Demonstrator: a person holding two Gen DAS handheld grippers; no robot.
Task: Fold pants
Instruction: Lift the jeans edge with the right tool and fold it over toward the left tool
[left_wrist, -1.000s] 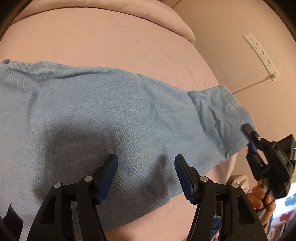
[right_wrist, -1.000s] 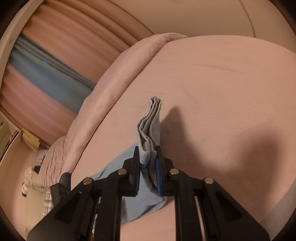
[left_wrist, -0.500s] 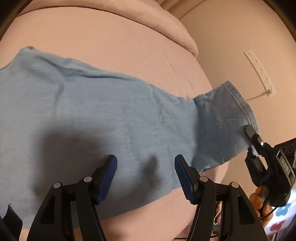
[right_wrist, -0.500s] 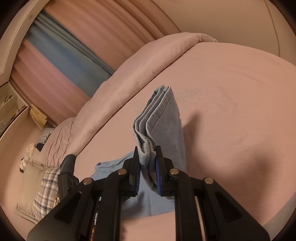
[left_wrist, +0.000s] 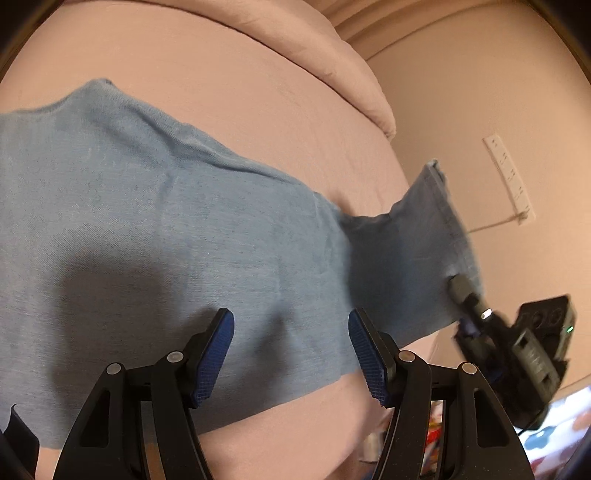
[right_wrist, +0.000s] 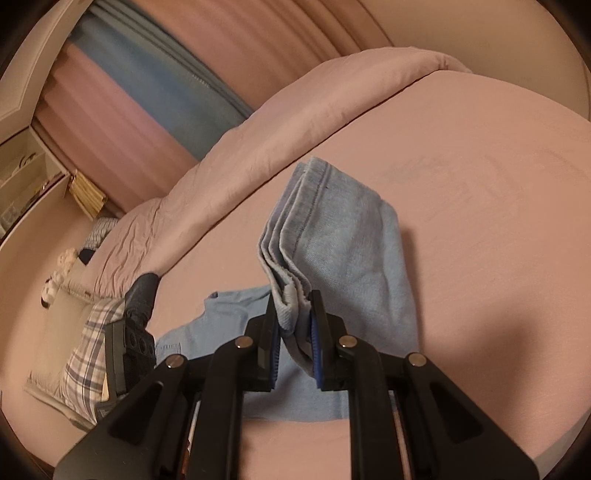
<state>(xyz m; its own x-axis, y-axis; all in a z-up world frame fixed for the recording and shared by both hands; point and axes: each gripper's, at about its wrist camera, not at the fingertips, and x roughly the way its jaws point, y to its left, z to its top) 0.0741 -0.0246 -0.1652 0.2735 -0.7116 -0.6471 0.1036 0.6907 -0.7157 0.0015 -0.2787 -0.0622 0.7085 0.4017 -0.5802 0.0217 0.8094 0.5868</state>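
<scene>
Light blue denim pants (left_wrist: 155, 236) lie lengthwise across a pink bed (left_wrist: 229, 92). My left gripper (left_wrist: 291, 343) is open and empty, hovering just above the near edge of the pants' middle. My right gripper (right_wrist: 294, 325) is shut on the stacked leg hems (right_wrist: 291, 258) and holds that end lifted off the bed. The right gripper also shows in the left wrist view (left_wrist: 461, 291), at the raised hem end (left_wrist: 436, 229) on the right. The rest of the pants lies flat in the right wrist view (right_wrist: 221, 317).
A folded pink duvet (right_wrist: 295, 122) runs along the far side of the bed. A plaid pillow (right_wrist: 85, 339) and soft toys (right_wrist: 59, 273) sit at the bed's head. A wall with a white power strip (left_wrist: 509, 177) is close beyond the bed's right edge.
My right gripper has raised the leg hems up off the bed and carried them inward over the pants. My left gripper has stayed open above the pants, shifting a little.
</scene>
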